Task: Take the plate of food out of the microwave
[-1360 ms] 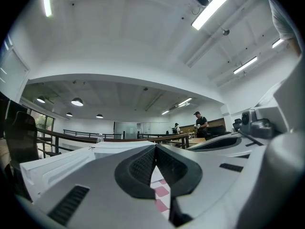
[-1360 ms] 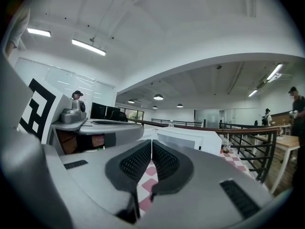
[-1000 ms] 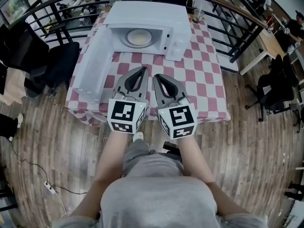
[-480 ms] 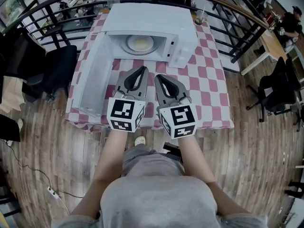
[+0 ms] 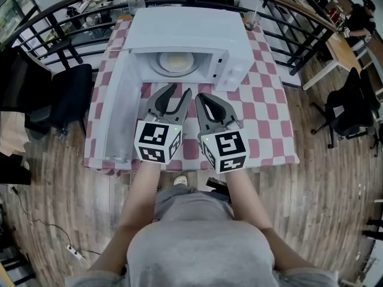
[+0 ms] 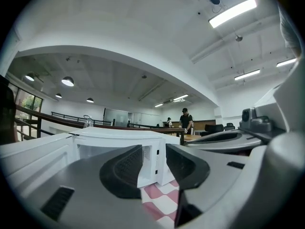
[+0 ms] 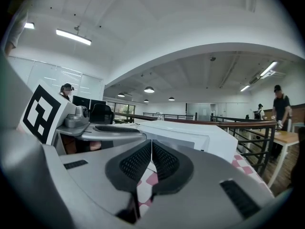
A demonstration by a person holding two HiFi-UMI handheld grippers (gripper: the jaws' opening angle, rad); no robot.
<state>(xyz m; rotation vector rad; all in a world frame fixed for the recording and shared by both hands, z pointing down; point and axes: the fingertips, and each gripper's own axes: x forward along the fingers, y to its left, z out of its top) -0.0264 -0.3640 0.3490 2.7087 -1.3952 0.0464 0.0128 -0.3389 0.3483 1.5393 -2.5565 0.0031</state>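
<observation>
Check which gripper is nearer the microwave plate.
Left. The left gripper, jaws just opening and empty, is directly in front of the plate; the right gripper sits farther back, offset right.

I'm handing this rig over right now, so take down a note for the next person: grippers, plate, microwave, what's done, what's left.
Left gripper: jaws have just been opening, now part open, nothing between them.
Right gripper: shut, empty.
Both are over the checked table, in front of the microwave.
Plate of food: inside the microwave, untouched.
Done: door stands open to the left.
Left: reach in, grip the plate, bring it out.
</observation>
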